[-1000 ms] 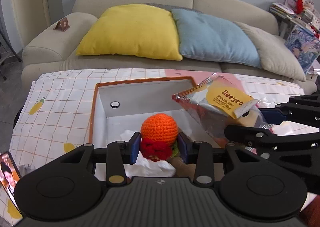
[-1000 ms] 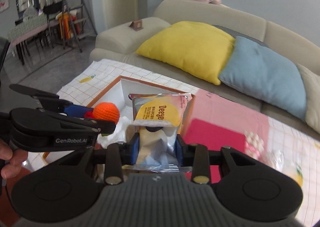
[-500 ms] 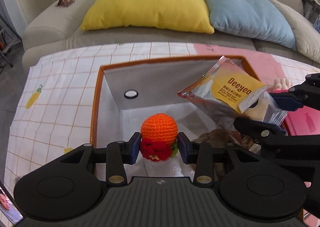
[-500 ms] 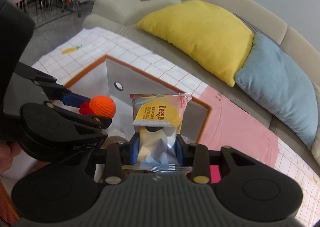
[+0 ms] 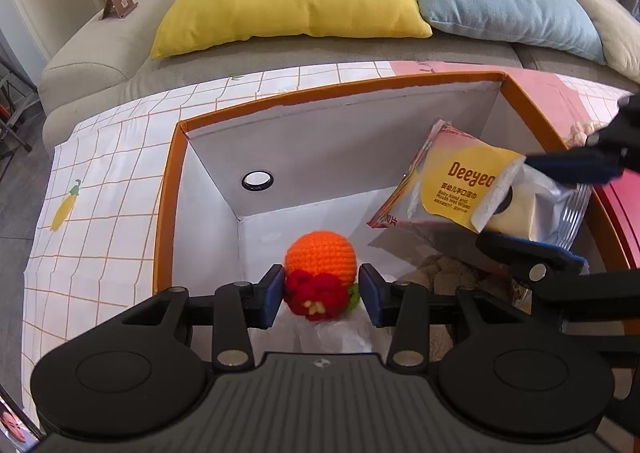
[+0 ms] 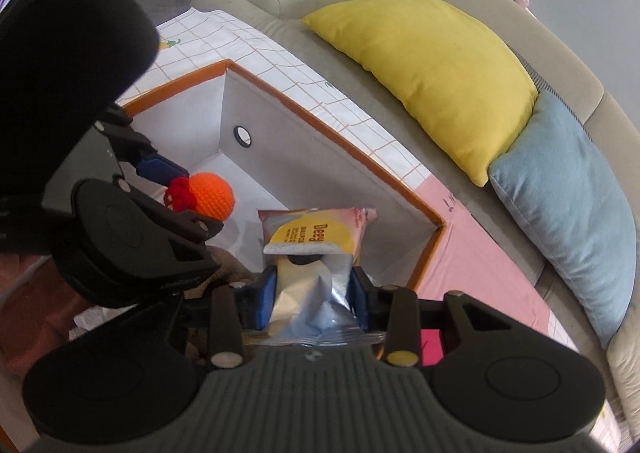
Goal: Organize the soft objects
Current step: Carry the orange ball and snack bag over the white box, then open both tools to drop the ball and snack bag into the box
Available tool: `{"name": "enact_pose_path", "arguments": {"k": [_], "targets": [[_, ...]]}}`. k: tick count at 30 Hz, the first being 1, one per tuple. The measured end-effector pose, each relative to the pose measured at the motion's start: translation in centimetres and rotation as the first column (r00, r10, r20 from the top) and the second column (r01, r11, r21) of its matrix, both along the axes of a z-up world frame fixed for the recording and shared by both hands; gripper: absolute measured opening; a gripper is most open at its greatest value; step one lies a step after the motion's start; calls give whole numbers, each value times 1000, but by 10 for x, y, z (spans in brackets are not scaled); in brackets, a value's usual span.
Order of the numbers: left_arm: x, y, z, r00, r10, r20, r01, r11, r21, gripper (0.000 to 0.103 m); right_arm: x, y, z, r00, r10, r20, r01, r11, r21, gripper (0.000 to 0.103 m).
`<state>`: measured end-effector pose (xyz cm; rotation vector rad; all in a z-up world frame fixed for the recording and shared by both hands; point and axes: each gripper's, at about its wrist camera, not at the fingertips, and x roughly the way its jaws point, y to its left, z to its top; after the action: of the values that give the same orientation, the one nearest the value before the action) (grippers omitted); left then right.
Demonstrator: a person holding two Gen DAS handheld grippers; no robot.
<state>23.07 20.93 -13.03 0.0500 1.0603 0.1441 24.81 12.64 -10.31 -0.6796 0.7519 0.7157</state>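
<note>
**Two soft things are going into the box**

The left hand-held gripper (image 5: 320, 291) is reaching down into the box (image 5: 172, 173). The ball (image 5: 320, 253) is sitting between its two blue pads, and the jaws are opening. A gap is showing by the right pad, so the ball is looking let go, not squeezed. It is hanging low over the white floor of the box, just above some white stuff (image 5: 340, 333).

The right hand-held gripper (image 6: 312, 299) is also opening. The wipes pack (image 6: 316, 253) is standing between its pads, with its crinkly end pointing back at the camera. I cannot tell if the pads are pressing it. The pack is inside the box, near the right wall, just beside the ball.

Something brown and fluffy (image 5: 436, 273) is already lying in the box. So the job is looking partly done. Both things are about to drop in. More soft things may be waiting on the bench (image 5: 100, 213), but I cannot see them.
</note>
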Motion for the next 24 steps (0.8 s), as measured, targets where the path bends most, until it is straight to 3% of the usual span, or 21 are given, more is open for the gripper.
{"name": "enact_pose_path", "arguments": {"k": [3,5,8,11,16,24], "targets": [[-2,-2,3,1000,-15,-13,15,1000,15,52,1,-2,2,1000,-19,16,19,1000,-6,56],[-4,-4,8,1000,-18,-9,19,1000,23,55,-3,-5,6,999,-15,34,15,1000,-1,59],[-8,-12,17,1000,-5,25,3,993,116,82,-7,-9,11,997,-16,81,17,1000,-8,66],[-13,-19,29,997,-15,71,3,985,171,85,-8,-16,19,994,-36,104,37,999,-3,74],[-25,-26,51,993,-30,113,20,996,89,85,-16,-38,38,991,-85,102,81,996,44,74],[-65,-55,92,953,-17,303,35,998,-52,85,-57,-103,65,962,-208,178,174,967,188,74]]}}
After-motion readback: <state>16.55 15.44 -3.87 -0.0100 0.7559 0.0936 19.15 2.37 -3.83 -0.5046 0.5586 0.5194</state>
